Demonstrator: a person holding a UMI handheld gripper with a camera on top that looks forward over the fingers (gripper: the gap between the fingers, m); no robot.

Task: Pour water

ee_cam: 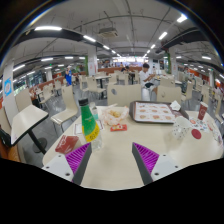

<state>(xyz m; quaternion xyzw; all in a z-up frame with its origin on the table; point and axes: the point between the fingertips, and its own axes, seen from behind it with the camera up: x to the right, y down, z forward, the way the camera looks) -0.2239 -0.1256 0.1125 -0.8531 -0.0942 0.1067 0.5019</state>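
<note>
The gripper (113, 160) is hovering above a pale table (118, 170), its fingers standing apart and holding nothing. A green bottle (89, 122) is standing left of centre, ahead of the left finger. Reaching it well likely means steering left and squaring up; the tray (156, 112) at upper right sits well clear.

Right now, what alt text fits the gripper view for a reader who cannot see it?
An open two-finger gripper with purple pads hovers over a pale round table in a bright hall of tables. Ahead of the left finger stands a green plastic bottle with a yellow label, beyond it snack packets and a tray of small items; a seated person is far behind.
</note>
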